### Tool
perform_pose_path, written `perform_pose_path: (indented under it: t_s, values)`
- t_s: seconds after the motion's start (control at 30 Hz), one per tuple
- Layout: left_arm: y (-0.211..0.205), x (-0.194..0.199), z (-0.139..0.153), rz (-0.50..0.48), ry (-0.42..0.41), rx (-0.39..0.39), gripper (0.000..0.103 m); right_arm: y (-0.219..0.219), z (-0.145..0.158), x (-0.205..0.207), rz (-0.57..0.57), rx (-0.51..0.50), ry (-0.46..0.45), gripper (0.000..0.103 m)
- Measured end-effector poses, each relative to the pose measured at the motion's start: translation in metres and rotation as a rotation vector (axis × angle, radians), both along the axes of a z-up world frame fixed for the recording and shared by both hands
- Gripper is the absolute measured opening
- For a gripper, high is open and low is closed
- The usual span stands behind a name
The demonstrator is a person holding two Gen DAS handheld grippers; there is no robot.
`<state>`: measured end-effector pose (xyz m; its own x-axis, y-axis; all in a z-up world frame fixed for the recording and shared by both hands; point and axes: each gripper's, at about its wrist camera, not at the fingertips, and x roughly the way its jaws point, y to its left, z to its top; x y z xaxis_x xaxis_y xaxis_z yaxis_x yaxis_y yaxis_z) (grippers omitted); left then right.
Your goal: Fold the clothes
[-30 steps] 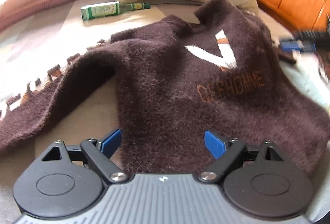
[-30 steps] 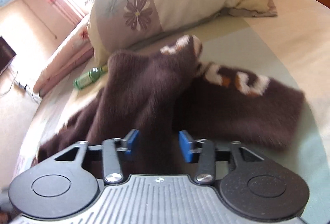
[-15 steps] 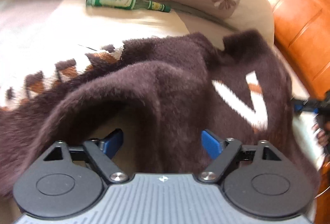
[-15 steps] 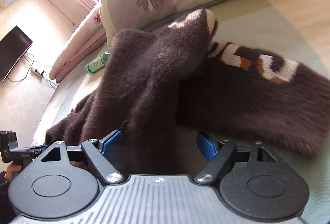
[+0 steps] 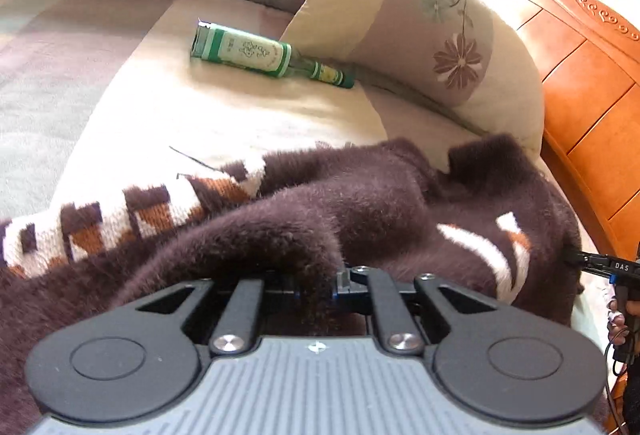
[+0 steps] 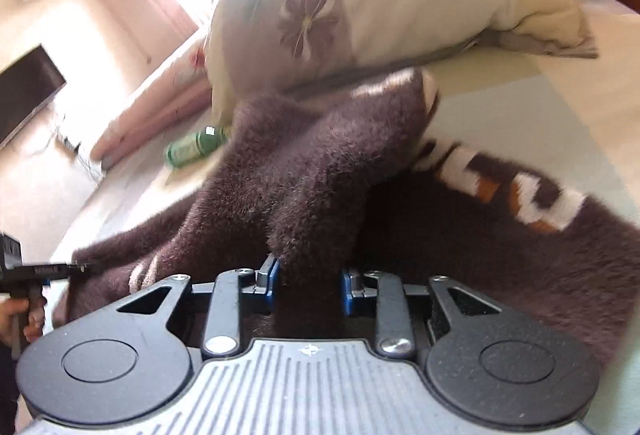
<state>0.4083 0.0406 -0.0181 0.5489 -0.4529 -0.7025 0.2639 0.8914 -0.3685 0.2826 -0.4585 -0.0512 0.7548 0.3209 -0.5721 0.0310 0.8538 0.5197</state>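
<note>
Both tools, left [image 5: 316,289] and right [image 6: 308,285], are closing on sweater [image 5: 380,203] folds (bunched between their tips).

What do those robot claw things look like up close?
Both look alike. The left gripper and right gripper each have black arms with silver screws, blue pads, two round black discs and a ribbed grey body. A black cable hangs beside one handle.

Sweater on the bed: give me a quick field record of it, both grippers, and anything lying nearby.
garment: dark brown fuzzy sweater, rumpled on the bed, not yet folded
left gripper: jaws closing, pinching a sweater fold
right gripper: jaws closing around a raised fold
nearby: green bottle lying on its side beside floral pillow
</note>
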Motion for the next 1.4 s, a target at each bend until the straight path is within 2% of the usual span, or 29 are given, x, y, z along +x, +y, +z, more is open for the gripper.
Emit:
perform_pose_path:
  t_s: [0.1, 0.17, 0.23, 0.33, 0.37, 0.4, 0.47, 0.53, 0.63, 0.73, 0.83, 0.93, 1.0, 1.1, 1.2, 1.27, 1.3, 1.4]
  values:
    - [-0.005, 0.004, -0.011, -0.003, 0.049, 0.046, 0.023, 0.003, -0.005, -0.001, -0.038, -0.016, 0.046, 0.037]
    - [-0.009, 0.002, -0.02, -0.002, 0.082, 0.082, 0.023, 0.008, -0.017, 0.0, -0.045, -0.015, 0.127, 0.04]
    - [-0.013, -0.008, -0.021, -0.003, 0.088, 0.113, 0.025, 0.01, -0.015, -0.011, -0.059, -0.005, 0.129, 0.042]
    - [-0.012, -0.032, -0.011, -0.026, 0.058, 0.158, 0.032, 0.007, 0.003, -0.046, -0.084, -0.012, 0.092, 0.044]
    - [-0.009, -0.041, -0.007, -0.042, 0.047, 0.172, 0.038, 0.006, 0.009, -0.058, -0.091, -0.012, 0.083, 0.046]
    - [-0.007, -0.051, -0.002, -0.059, 0.034, 0.187, 0.043, 0.006, 0.012, -0.072, -0.085, -0.009, 0.086, 0.051]
    - [-0.006, -0.072, 0.008, -0.081, 0.013, 0.221, 0.046, 0.006, 0.018, -0.099, -0.075, -0.004, 0.093, 0.058]
    - [-0.008, -0.094, 0.017, -0.107, -0.006, 0.25, 0.048, 0.005, 0.023, -0.126, -0.063, 0.006, 0.101, 0.073]
    - [-0.015, -0.128, 0.025, -0.171, -0.014, 0.251, 0.057, 0.008, 0.01, -0.163, -0.015, 0.1, 0.127, 0.082]
    - [-0.029, -0.157, 0.027, -0.238, -0.017, 0.254, 0.058, 0.016, -0.009, -0.192, 0.055, 0.18, 0.159, 0.084]
    - [-0.044, -0.18, 0.027, -0.29, -0.017, 0.28, 0.058, 0.036, -0.027, -0.205, 0.111, 0.186, 0.219, 0.084]
    - [-0.056, -0.195, 0.029, -0.318, -0.027, 0.306, 0.058, 0.054, -0.021, -0.213, 0.186, 0.193, 0.2, 0.085]
    - [-0.059, -0.204, 0.034, -0.328, -0.041, 0.309, 0.058, 0.059, -0.004, -0.221, 0.233, 0.198, 0.155, 0.085]
    - [-0.061, -0.215, 0.042, -0.333, -0.069, 0.323, 0.061, 0.052, 0.028, -0.232, 0.247, 0.192, 0.073, 0.085]
    - [-0.06, -0.223, 0.044, -0.324, -0.077, 0.34, 0.064, 0.042, 0.057, -0.243, 0.172, 0.1, 0.04, 0.085]
    - [-0.064, -0.229, 0.04, -0.341, -0.068, 0.352, 0.065, 0.051, 0.068, -0.246, 0.103, -0.072, 0.053, 0.085]
    - [-0.066, -0.231, 0.037, -0.358, -0.058, 0.359, 0.065, 0.058, 0.07, -0.245, 0.084, -0.146, 0.058, 0.085]
    - [-0.079, -0.241, 0.023, -0.405, -0.028, 0.409, 0.065, 0.093, 0.059, -0.221, 0.12, -0.225, 0.086, 0.085]
